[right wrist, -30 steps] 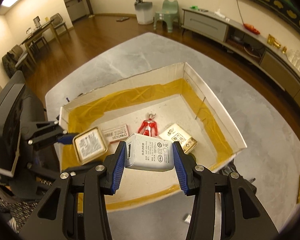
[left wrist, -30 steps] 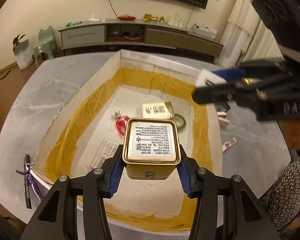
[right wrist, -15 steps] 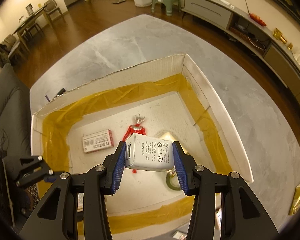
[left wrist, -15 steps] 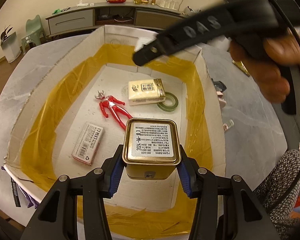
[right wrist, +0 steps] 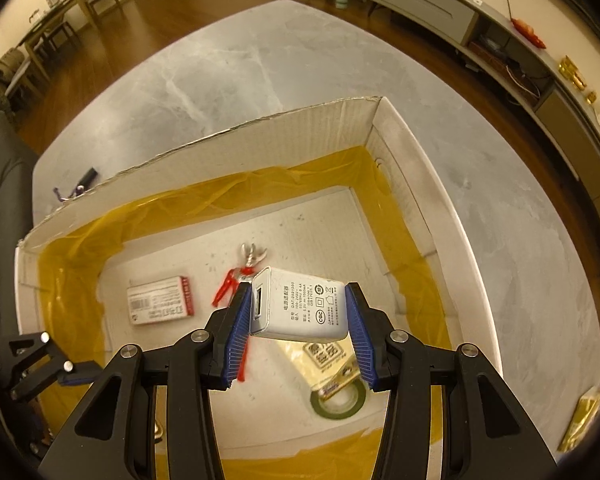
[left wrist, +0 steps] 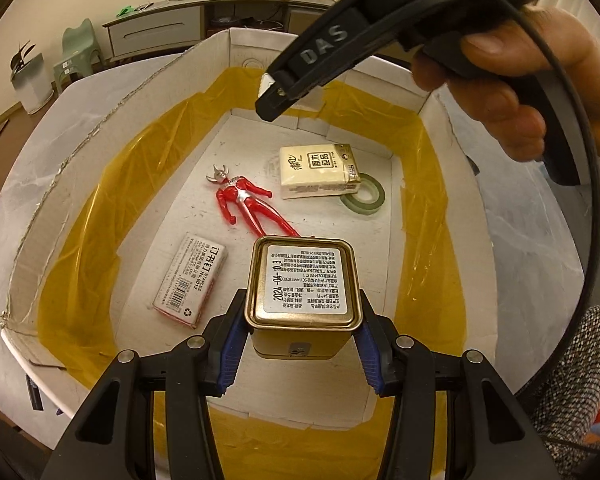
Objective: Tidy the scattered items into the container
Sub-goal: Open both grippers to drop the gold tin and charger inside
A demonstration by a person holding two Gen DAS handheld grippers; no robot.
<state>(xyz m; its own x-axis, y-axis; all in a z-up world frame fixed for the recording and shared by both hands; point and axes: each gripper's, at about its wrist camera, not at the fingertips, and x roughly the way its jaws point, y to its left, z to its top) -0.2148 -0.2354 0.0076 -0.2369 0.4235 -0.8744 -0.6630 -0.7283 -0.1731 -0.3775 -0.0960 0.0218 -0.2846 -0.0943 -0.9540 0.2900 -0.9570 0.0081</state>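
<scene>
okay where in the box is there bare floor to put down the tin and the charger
Bare floor lies near the box's front edge, under the gold tin, right of the staples box. Also the far corner behind the red figure. Crowded: the right side, where the tissue pack overlaps the tape roll.

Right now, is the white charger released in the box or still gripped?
Still gripped. The white charger sits between the right gripper pads, tilted, above the box floor, over the tissue pack.

A grey marbled tabletop (right wrist: 236,80) carried an open cardboard box (right wrist: 432,216), with a dark pen-like item (right wrist: 86,178) lying just beside one wall.
</scene>
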